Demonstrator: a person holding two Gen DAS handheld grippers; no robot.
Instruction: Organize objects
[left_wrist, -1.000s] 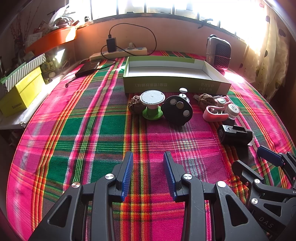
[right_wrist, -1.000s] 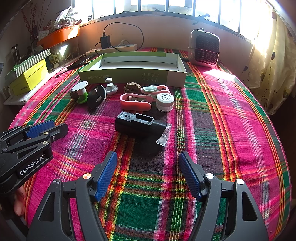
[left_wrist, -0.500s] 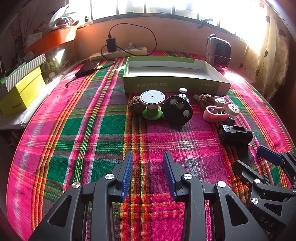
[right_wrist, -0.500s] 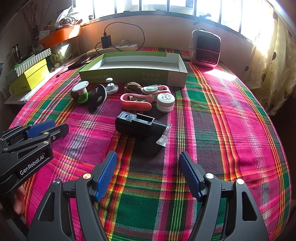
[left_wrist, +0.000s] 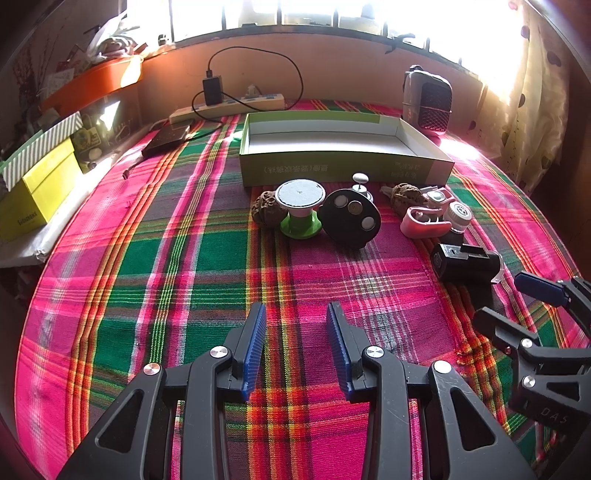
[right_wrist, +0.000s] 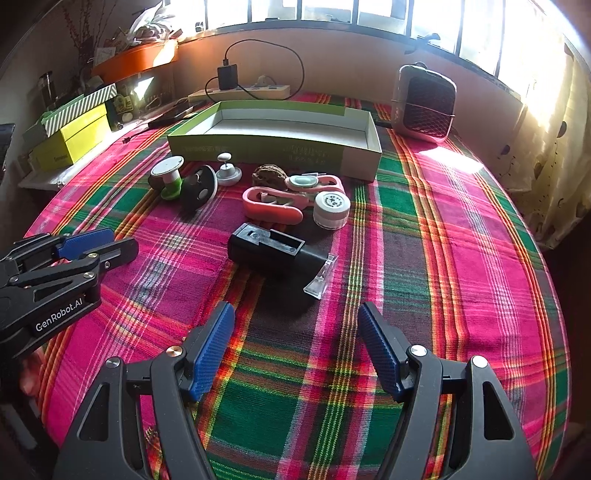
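We are hovering the left gripper (left_wrist: 295, 347) and right gripper (right_wrist: 295, 347), jaws spread and holding nothing, over the worktop's (right_wrist: 461, 258) near edge; the green box (right_wrist: 273, 147) is sitting toward its far edge.

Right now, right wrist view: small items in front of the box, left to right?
green spool → black disc → white knob → walnut → white round jar

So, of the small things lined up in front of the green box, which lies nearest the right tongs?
The black block with the clear clip at its end. It lies apart from the row, closer than the pink clips and white jar.
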